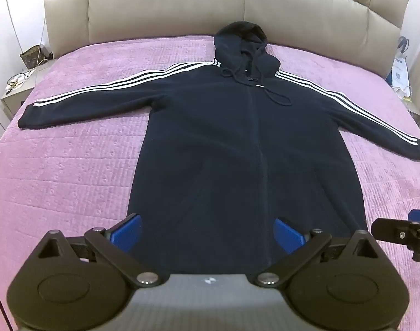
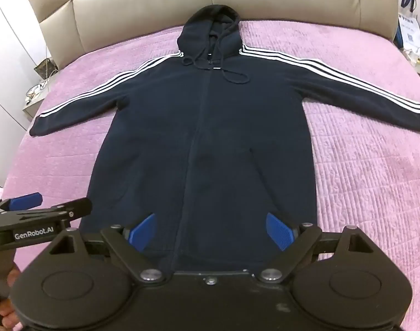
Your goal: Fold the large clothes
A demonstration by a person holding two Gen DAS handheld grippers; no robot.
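A dark navy zip hoodie (image 1: pixel 237 143) with white sleeve stripes lies flat, front up, on the pink bedspread (image 1: pixel 72 165), sleeves spread out and hood toward the headboard. It also shows in the right wrist view (image 2: pixel 204 138). My left gripper (image 1: pixel 208 233) is open and empty, held above the hoodie's hem, left of its middle. My right gripper (image 2: pixel 211 231) is open and empty above the hem near the zip. Each gripper shows at the edge of the other's view: the right one (image 1: pixel 403 233), the left one (image 2: pixel 39 207).
A beige padded headboard (image 1: pixel 210 2) stands behind the bed. A nightstand (image 1: pixel 19 88) with a bag and cables is at the left. A white bag (image 2: pixel 411 30) hangs at the right. Pink bedspread lies on both sides of the hoodie.
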